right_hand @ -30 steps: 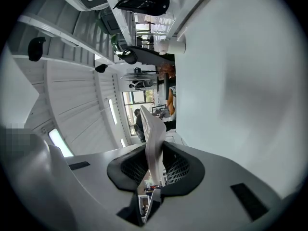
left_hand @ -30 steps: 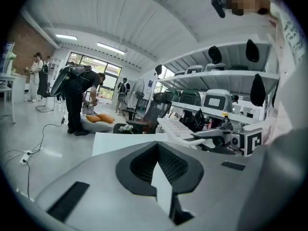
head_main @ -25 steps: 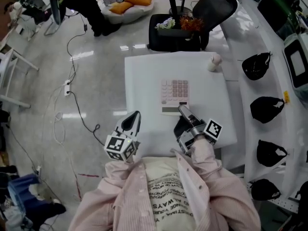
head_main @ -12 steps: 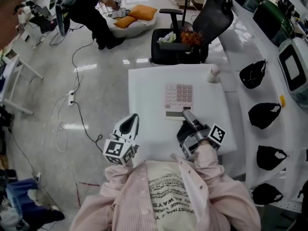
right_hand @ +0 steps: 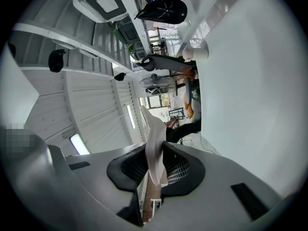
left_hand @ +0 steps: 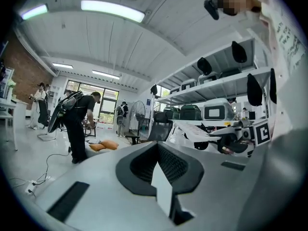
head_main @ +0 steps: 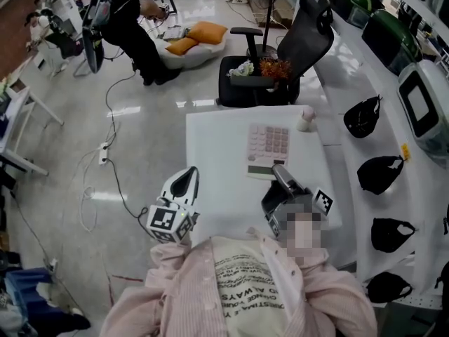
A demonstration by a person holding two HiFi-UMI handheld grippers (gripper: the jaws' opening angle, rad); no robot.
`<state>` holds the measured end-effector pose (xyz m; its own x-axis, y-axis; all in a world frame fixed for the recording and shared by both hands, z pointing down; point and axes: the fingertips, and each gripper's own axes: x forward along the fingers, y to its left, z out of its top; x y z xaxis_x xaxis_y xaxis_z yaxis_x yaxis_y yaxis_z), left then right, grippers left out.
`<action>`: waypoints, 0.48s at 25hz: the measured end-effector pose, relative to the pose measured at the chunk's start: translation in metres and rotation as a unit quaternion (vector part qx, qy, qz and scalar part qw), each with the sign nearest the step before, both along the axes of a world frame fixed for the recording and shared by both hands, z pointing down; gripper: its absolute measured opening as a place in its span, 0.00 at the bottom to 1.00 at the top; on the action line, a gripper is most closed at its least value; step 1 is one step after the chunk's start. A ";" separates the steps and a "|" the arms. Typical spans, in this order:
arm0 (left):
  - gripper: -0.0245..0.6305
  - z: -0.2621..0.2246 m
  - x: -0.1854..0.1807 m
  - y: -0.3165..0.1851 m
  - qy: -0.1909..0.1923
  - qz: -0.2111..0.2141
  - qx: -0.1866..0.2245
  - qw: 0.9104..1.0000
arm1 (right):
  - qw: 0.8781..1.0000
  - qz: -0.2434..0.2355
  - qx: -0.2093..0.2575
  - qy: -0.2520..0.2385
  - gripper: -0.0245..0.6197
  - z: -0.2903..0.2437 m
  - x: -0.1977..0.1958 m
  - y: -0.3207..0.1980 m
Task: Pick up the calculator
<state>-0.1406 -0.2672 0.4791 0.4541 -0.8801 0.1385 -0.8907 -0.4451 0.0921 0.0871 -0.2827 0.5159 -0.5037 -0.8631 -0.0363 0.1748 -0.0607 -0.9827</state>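
**Head view.** The flat pale-pink plastic desk calculator (head_main: 269, 148) is over the far right part of the square white table (head_main: 214, 153), with its display end towards you. Your right gripper (head_main: 279, 175) reaches forward from your pink-sleeved forearm and meets that near edge by the display. Expect the calculator to be light, stiff and smooth-cased. With a pinch at one short edge, the long keypad end hangs out unsupported, so it may pivot or slide in the pads. The plain strip beside the display looks a better hold than the raised keys. Keep it flat and move it gently. Your left gripper (head_main: 188, 181) hangs off the table's left edge, close to your waist and well apart from the calculator.

**Left gripper view.** The left gripper (left_hand: 161, 186) has its jaws together with nothing between them. It points roughly level across the room.

**Right gripper view.** The picture is rolled, so the table (right_hand: 260, 81) stands as a white wall on the right. I take it your wrist is turned so the jaws close from above and below. The right gripper (right_hand: 153, 177) is clamped on the calculator (right_hand: 155, 143), which shows edge-on as a thin pale slab, with the jaws only a narrow way apart. Room shows between slab and table, so I judge the calculator is clear of the surface.
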 end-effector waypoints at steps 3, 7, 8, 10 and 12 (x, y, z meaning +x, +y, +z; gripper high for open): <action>0.04 -0.006 0.000 -0.002 0.003 0.000 0.007 1.000 | 1.000 0.007 0.002 -0.012 0.14 -0.004 0.003 -0.002; 0.04 -0.008 -0.001 -0.003 0.001 -0.001 0.011 1.000 | 1.000 0.005 0.008 -0.009 0.14 -0.005 0.004 -0.003; 0.04 -0.008 -0.002 -0.003 0.002 -0.002 0.011 1.000 | 1.000 0.005 0.009 -0.009 0.14 -0.005 0.004 -0.003; 0.04 -0.009 -0.003 -0.003 0.003 -0.004 0.011 1.000 | 1.000 0.004 0.007 -0.011 0.14 -0.005 0.004 -0.003; 0.04 -0.009 -0.003 -0.003 0.002 -0.003 0.011 1.000 | 1.000 0.005 0.005 -0.013 0.14 -0.005 0.004 -0.002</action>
